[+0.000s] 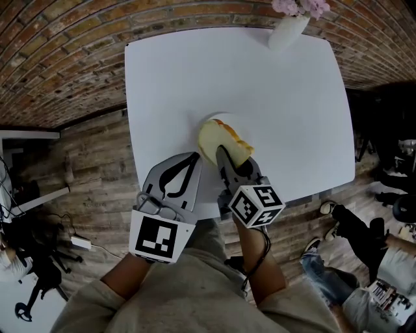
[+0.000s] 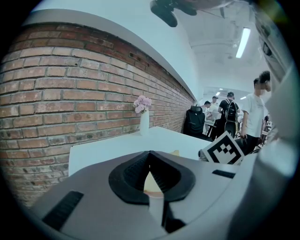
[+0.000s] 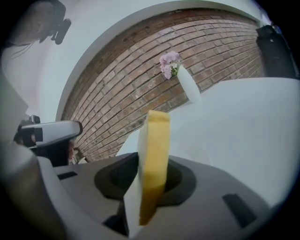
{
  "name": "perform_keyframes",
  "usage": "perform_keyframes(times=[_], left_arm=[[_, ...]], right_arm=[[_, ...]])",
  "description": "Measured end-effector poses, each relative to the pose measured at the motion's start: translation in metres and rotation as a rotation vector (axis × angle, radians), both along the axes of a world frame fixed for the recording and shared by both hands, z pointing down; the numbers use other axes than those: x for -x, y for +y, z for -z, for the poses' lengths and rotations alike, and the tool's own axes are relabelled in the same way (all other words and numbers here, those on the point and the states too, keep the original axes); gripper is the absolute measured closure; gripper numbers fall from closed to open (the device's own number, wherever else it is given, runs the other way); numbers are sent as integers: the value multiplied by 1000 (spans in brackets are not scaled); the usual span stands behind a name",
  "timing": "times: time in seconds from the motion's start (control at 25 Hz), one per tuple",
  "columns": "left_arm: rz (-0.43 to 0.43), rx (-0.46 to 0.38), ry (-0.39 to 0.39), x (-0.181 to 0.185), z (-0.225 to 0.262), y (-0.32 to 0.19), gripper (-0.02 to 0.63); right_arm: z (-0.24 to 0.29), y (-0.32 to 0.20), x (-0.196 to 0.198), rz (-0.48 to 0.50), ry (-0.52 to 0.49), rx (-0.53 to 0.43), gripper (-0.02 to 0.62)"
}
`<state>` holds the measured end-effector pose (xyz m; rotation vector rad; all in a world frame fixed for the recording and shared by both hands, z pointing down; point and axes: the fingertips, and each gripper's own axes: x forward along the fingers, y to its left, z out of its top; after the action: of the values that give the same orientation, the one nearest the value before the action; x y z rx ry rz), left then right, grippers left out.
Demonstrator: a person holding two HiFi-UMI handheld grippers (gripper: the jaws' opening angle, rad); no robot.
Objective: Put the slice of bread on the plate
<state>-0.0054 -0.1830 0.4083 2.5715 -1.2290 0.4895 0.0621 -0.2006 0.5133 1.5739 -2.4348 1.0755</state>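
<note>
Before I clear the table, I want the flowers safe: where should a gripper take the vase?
Probably the vase by its white body, below the flowers, coming in level from the side: it stands upright and slender, and the blooms cover its mouth.

The slice of bread (image 3: pixel 154 154) is pale yellow, the table (image 1: pixel 286 97) white, the flowers (image 3: pixel 168 63) pink.

Pale bread slice (image 1: pixel 218 140) upright above plate (image 1: pixel 227 119)
</note>
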Motion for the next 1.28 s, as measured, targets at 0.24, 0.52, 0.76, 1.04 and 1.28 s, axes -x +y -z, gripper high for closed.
perform_keyframes(times=[0.24,0.52,0.76,1.04,1.28], left_arm=[[0,2,1,0,0,1,595],[0,3,7,-1,-1,2,595],[0,2,9,-1,1,4,595],[1,-1,15,-1,3,5,595],[3,-8,21,-1,5,5,595]], right_arm=[[-8,-2,-4,8,160,20,392],[-16,-2,-6,27,306,46,324],[-29,0,-8,30,353,127,197],[-36,2,-9,41,453,172,106],[-45,10,-11,65,475,256,98]])
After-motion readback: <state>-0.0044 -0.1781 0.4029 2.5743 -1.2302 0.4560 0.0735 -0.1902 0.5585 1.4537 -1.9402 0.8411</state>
